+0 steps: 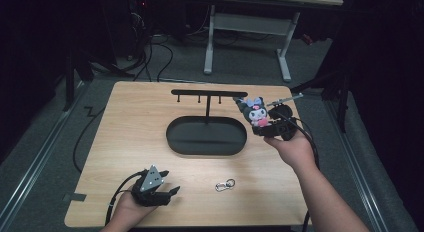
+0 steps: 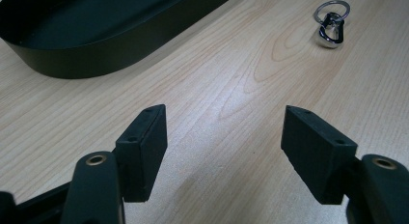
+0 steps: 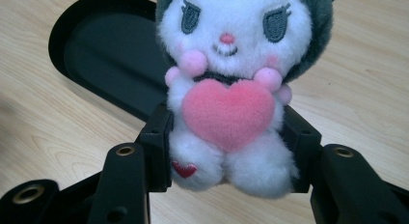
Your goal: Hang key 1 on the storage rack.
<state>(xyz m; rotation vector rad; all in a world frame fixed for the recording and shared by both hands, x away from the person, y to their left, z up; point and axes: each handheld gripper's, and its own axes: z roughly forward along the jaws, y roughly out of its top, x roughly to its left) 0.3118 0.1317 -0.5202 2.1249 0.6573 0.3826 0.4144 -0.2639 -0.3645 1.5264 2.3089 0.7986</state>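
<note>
Desk (image 1: 130,112) of light wood carries a black oval tray (image 1: 206,142) near its middle, with a black rack (image 1: 208,93) rising from the tray's far side on a single post and bearing short pegs under its crossbar. Right claw (image 1: 260,124) is clenched on a plush toy (image 1: 256,112); in the right gripper view both black jaws press into the toy's white lower body from either side, with the toy (image 3: 226,89) upright and facing the camera, a pink heart on its chest and a dark hood over its head. In the high view the toy is held above the desk just beside the tray's right end, near the right tip of the rack's crossbar; whether it touches the rack cannot be told. Right hand (image 1: 295,149) comes in from the lower right, forearm raised over the desk edge. Left claw (image 1: 170,192) sits low over the desk's near left part, released: in the left gripper view its jaws stand well apart with bare wood between them and nothing held. Keyring (image 1: 225,184) with a metal clip lies flat on the desk between the two hands, near the front edge and apart from the tray; the left gripper view shows it (image 2: 330,23) ahead and to the right of the jaws. Left hand (image 1: 127,209) rests at the desk's near edge.
</note>
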